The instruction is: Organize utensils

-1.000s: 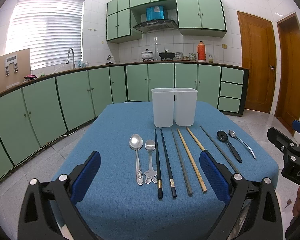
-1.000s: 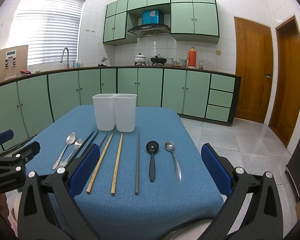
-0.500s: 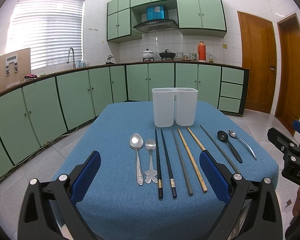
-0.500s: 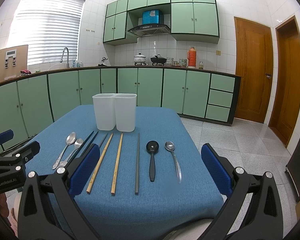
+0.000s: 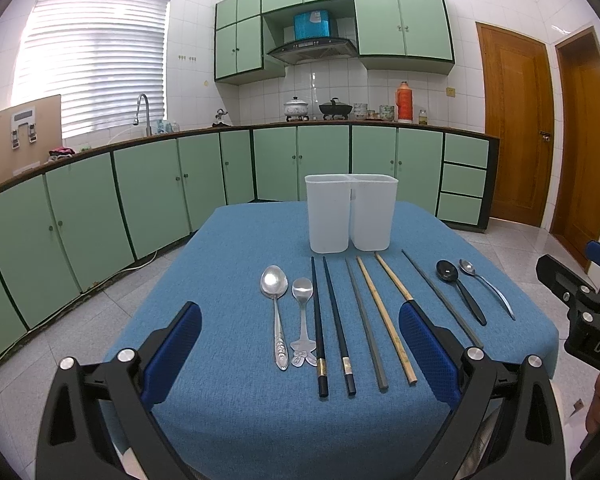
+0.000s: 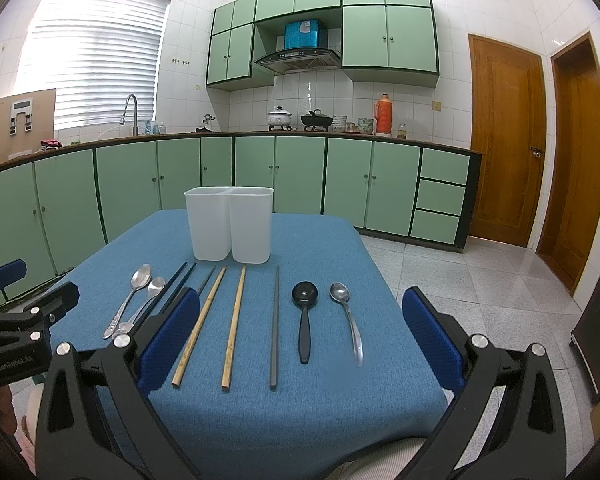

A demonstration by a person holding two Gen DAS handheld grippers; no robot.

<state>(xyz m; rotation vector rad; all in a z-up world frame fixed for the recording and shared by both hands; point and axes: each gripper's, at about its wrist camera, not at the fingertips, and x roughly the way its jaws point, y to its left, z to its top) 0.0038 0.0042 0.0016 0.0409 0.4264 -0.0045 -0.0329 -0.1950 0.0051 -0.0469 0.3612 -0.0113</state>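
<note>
Nothing has moved since a second ago: your left tongs and right tongs hang open and empty, utensils untouched before the holder.

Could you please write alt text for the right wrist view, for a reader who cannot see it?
An open right tool hovers over a blue table where spoons and chopsticks lie in a row before a white two-compartment container. A black spoon lies among them. Green kitchen cabinets stand behind.
</note>
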